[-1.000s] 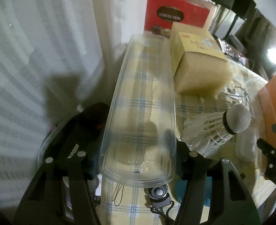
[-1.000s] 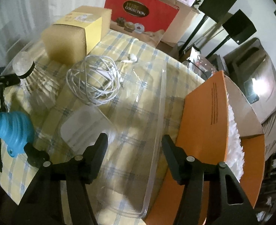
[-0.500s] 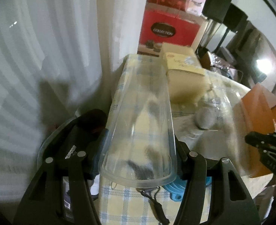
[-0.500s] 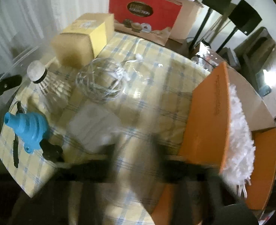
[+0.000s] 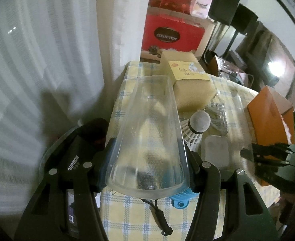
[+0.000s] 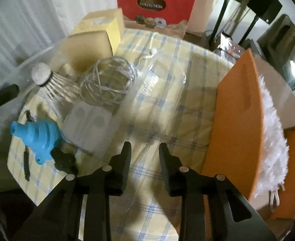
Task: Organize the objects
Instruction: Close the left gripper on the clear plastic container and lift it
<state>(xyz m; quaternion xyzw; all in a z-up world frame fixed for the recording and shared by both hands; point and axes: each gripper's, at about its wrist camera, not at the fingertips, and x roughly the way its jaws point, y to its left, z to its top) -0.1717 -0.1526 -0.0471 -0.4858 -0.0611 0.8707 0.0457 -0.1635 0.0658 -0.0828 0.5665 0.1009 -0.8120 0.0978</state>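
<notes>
Left wrist view: the left gripper (image 5: 147, 160) is seen closed on a clear plastic tray (image 5: 147, 140), the jaws pressed against both of its sides — the tray is held raised over the checked tablecloth (image 5: 127, 210). Beyond it lie a shuttlecock (image 5: 197, 128) and a yellow sponge (image 5: 189, 86). Right wrist view: the right gripper (image 6: 144, 160) is seen with its jaws partly open and nothing between them — a blue funnel (image 6: 37, 138), a white earphone case (image 6: 87, 128), a coiled cable (image 6: 107, 84) and an orange box (image 6: 235, 120) are spread on the table.
</notes>
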